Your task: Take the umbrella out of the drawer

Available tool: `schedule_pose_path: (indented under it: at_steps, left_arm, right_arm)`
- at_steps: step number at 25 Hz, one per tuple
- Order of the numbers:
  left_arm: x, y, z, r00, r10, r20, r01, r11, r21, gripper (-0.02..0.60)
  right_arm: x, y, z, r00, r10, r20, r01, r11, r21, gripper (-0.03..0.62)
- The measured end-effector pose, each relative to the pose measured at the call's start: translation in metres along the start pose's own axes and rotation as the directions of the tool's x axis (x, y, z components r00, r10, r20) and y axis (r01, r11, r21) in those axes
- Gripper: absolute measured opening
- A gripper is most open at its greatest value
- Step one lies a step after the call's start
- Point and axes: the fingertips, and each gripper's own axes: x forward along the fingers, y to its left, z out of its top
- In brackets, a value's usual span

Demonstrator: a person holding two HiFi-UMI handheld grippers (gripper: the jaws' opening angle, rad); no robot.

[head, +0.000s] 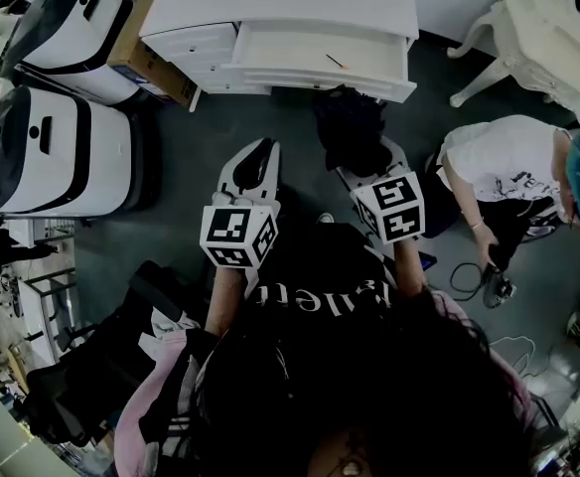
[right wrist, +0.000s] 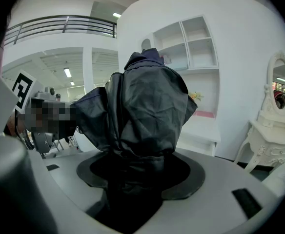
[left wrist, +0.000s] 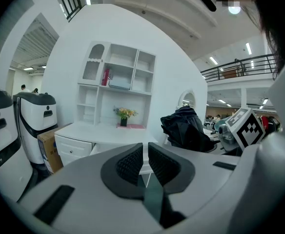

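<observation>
A folded black umbrella (head: 350, 132) hangs in the air in front of the white desk, clear of the pulled-out drawer (head: 315, 58). My right gripper (head: 362, 159) is shut on the umbrella (right wrist: 142, 106), whose dark fabric fills the space between the jaws in the right gripper view. To its left, my left gripper (head: 258, 157) holds nothing; its jaws stand almost together with a thin slit between the ribbed pads (left wrist: 131, 164). The umbrella (left wrist: 185, 128) also shows at the right of the left gripper view.
The white desk (head: 290, 3) with the drawer stands ahead, a cardboard box (head: 151, 63) at its left. Two white machines (head: 57, 147) stand at the left. A person in a white shirt (head: 504, 172) crouches at the right beside an ornate white table (head: 543, 33).
</observation>
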Motion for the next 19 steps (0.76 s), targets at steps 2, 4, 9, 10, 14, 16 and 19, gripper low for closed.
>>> schedule_pose_path:
  at_steps: [2,4,9,10,14,16,19]
  left_arm:
    - [-0.001,0.0,0.001,1.0,-0.001,0.001,0.001,1.0,0.002,0.043]
    - [-0.003,0.0,0.001,1.0,-0.004,0.0,0.004,1.0,0.003,0.044]
    - [-0.005,0.002,-0.001,1.0,-0.009,0.002,0.009,1.0,-0.001,0.043]
    - [-0.006,0.003,-0.001,1.0,-0.008,0.003,0.008,1.0,-0.003,0.044]
    - [-0.007,0.006,-0.002,1.0,-0.007,0.003,0.007,1.0,-0.008,0.043]
    - [-0.006,0.009,-0.003,1.0,-0.006,0.003,0.006,1.0,-0.011,0.043]
    - [-0.005,0.013,-0.006,1.0,-0.005,0.0,0.005,1.0,-0.013,0.043]
  right_arm:
    - [-0.001,0.001,0.001,1.0,0.0,0.002,0.0,1.0,0.001,0.279]
    - [-0.001,0.004,0.001,1.0,0.001,0.002,-0.001,1.0,-0.001,0.279]
    - [0.003,0.009,0.003,1.0,0.005,0.0,-0.005,1.0,-0.007,0.279]
    - [0.003,0.011,0.004,1.0,0.007,0.0,-0.007,1.0,-0.005,0.279]
    - [0.006,0.014,0.004,1.0,0.011,-0.005,-0.011,1.0,-0.01,0.279]
    - [0.008,0.014,0.002,1.0,0.009,-0.009,-0.009,1.0,-0.015,0.279]
    - [0.013,0.014,0.0,1.0,0.008,-0.015,-0.008,1.0,-0.018,0.279]
